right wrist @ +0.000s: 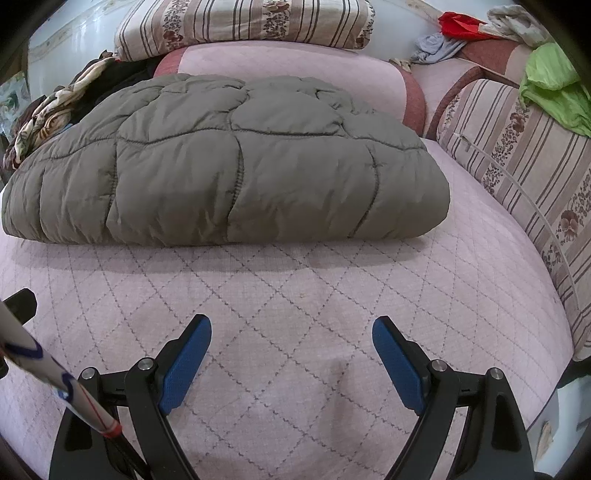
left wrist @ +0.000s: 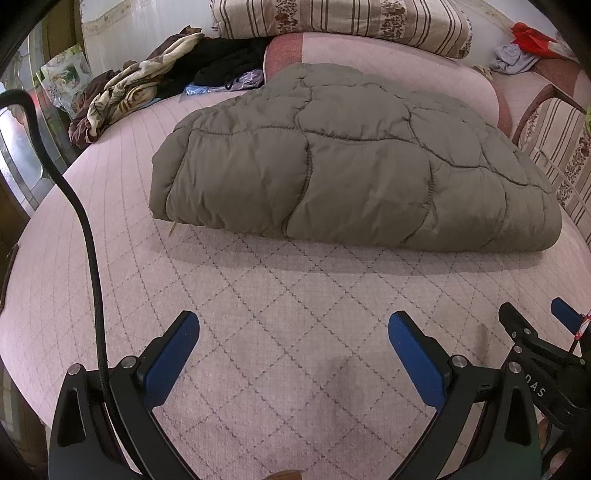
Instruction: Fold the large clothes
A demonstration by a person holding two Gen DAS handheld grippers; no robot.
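**Folded jacket on pink bed, both tongs spread and empty**

Open quilted ground between the tongs and the garment; a broad bare strip of pink bedspread [left wrist: 280, 332] in front of the left gripper [left wrist: 293, 325], fingers wide apart, blue pads [left wrist: 170, 365] holding nothing; likewise a bare strip ahead of the right gripper [right wrist: 291, 328], also spread wide, nothing between its pads [right wrist: 184, 365]. Right gripper visible at the lower right edge of the left wrist view [left wrist: 535, 332], just beside the left one. Black cable [left wrist: 88, 240] curving up the left side of that view.

Hemmed in at the right by a striped floral cushion [right wrist: 517, 155] with a green cloth [right wrist: 554, 85] draped over it; at the back by another striped cushion [left wrist: 340, 22] resting on a pink bolster [left wrist: 369, 51]; at the far left by a heap of patterned and dark clothes [left wrist: 147, 81]; red and grey garments [left wrist: 524, 44] in the far right corner.

Surface soft, diamond-stitched, faintly creased near the tongs.

Olive quilted jacket [left wrist: 351, 166] lying folded in the middle of the bedspread, well apart from both tongs; long axis running left to right across both views; rounded folded edge facing the tongs; thicker, bulging end toward the right, flatter end with a small tag-like bit at its corner toward the left.
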